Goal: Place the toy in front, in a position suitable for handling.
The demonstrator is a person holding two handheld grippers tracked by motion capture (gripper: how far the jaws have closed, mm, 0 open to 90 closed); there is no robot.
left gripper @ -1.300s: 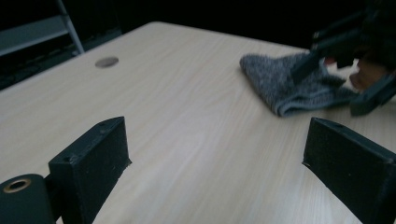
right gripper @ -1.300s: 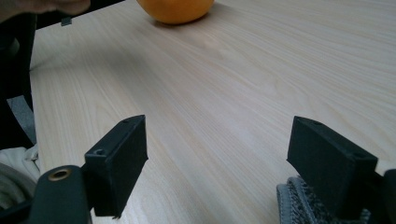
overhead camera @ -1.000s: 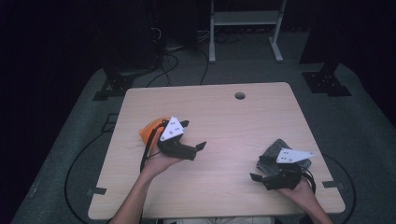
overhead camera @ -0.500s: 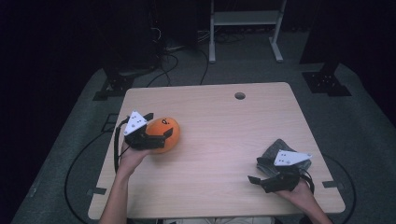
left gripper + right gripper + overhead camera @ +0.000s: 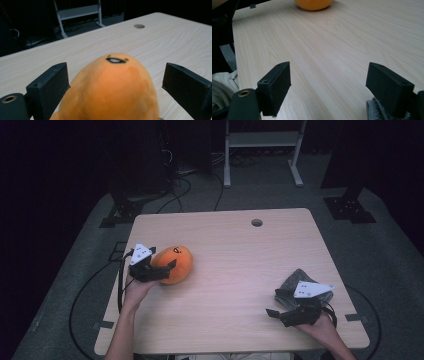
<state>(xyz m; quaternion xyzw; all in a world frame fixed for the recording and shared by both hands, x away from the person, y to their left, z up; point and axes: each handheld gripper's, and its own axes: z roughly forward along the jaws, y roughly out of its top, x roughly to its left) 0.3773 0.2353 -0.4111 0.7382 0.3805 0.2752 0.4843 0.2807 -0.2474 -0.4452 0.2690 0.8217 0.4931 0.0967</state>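
Note:
An orange plush toy (image 5: 176, 261) with a small drawn face lies on the left side of the wooden table (image 5: 240, 250). My left gripper (image 5: 162, 260) reaches it from the left and is open, with one jaw on each side of the plush toy (image 5: 112, 90). My right gripper (image 5: 275, 304) is open near the front right of the table, low over the bare wood and pointing left. A grey cloth (image 5: 299, 277) lies just behind it and shows beside the right jaw as grey cloth (image 5: 377, 110). In the right gripper view (image 5: 332, 82), the plush toy (image 5: 313, 3) sits far off.
A round cable hole (image 5: 257, 222) is in the table's far side. A white metal stand (image 5: 260, 140) and black stand bases sit on the grey floor beyond the table, with cables (image 5: 95, 285) trailing at the left. Tape marks the front corners.
My left gripper swung from the plush toy's right side round to its left, and its jaws now sit on either side of the toy. The right gripper has barely moved.

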